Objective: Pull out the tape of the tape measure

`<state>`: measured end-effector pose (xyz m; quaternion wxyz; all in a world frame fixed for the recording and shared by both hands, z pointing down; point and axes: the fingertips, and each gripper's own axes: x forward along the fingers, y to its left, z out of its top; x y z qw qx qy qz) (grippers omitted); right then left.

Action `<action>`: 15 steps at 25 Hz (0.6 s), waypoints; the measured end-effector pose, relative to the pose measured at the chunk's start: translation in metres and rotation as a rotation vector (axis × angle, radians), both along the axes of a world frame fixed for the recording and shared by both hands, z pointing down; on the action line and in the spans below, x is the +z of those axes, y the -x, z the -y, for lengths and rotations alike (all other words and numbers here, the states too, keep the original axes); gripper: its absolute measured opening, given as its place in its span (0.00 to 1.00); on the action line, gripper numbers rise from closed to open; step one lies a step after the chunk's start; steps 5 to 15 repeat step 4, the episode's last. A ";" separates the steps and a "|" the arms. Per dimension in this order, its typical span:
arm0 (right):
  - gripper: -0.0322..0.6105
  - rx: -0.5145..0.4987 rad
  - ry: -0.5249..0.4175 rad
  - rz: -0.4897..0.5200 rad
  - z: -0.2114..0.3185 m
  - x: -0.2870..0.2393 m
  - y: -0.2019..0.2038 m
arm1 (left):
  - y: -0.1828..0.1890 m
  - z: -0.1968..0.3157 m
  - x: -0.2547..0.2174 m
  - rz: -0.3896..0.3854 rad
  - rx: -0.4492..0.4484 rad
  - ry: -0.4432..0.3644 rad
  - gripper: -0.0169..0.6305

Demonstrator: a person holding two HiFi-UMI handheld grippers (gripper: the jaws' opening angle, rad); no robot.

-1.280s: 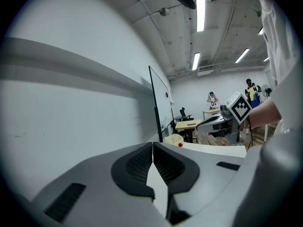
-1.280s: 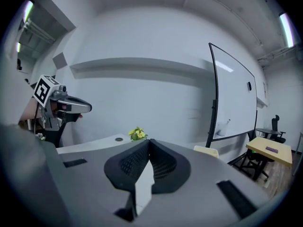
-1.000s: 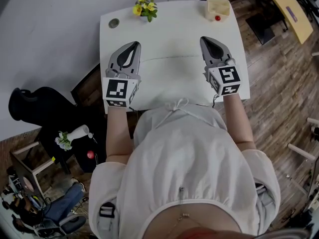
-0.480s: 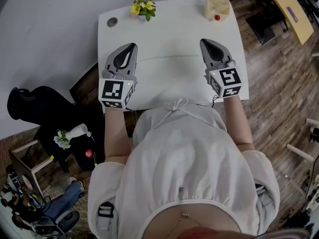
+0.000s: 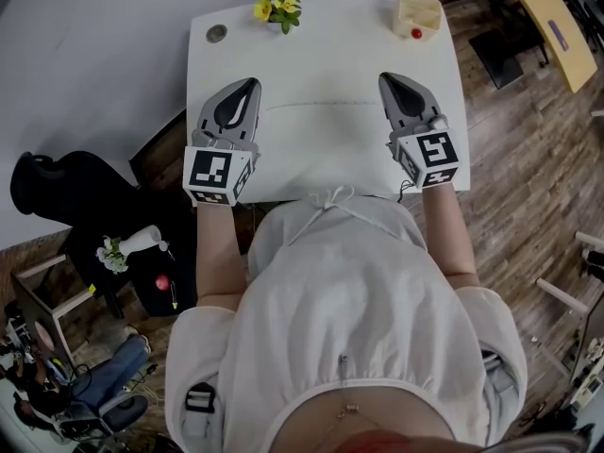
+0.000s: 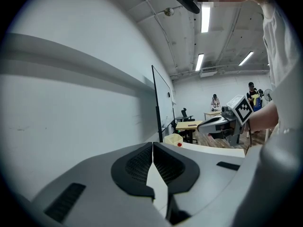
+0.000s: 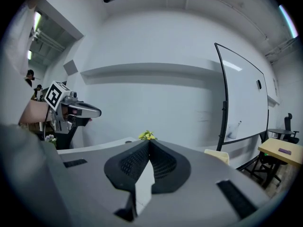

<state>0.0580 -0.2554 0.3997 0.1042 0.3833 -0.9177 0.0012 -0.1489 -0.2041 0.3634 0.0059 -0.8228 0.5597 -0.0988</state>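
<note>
My left gripper (image 5: 247,87) hovers over the left part of the white table (image 5: 321,59), jaws shut with nothing between them. My right gripper (image 5: 390,79) hovers over the right part, also shut and empty. A small round grey thing (image 5: 217,33) lies at the table's far left corner, well beyond the left gripper; I cannot tell whether it is the tape measure. In the left gripper view the shut jaws (image 6: 152,145) point along the table, with the right gripper (image 6: 220,123) beyond. The right gripper view shows its shut jaws (image 7: 149,142) and the left gripper (image 7: 78,110).
A small pot of yellow flowers (image 5: 276,8) stands at the far edge. A cream box (image 5: 416,15) with a red ball in it sits at the far right corner. A black bag (image 5: 57,196) and a low side table lie on the floor to the left.
The left gripper has drifted slightly left and towards the person. The right gripper has barely moved. Both stay shut.
</note>
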 end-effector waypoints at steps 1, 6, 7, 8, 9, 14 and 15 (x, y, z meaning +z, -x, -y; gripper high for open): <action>0.05 -0.006 -0.004 0.005 -0.001 -0.002 0.002 | 0.000 -0.001 0.000 0.000 0.000 0.001 0.06; 0.05 -0.019 -0.012 0.013 -0.004 -0.006 0.005 | 0.001 -0.001 0.000 -0.003 -0.003 0.003 0.06; 0.05 -0.019 -0.012 0.013 -0.004 -0.006 0.005 | 0.001 -0.001 0.000 -0.003 -0.003 0.003 0.06; 0.05 -0.019 -0.012 0.013 -0.004 -0.006 0.005 | 0.001 -0.001 0.000 -0.003 -0.003 0.003 0.06; 0.05 -0.019 -0.012 0.013 -0.004 -0.006 0.005 | 0.001 -0.001 0.000 -0.003 -0.003 0.003 0.06; 0.05 -0.019 -0.012 0.013 -0.004 -0.006 0.005 | 0.001 -0.001 0.000 -0.003 -0.003 0.003 0.06; 0.05 -0.019 -0.012 0.013 -0.004 -0.006 0.005 | 0.001 -0.001 0.000 -0.003 -0.003 0.003 0.06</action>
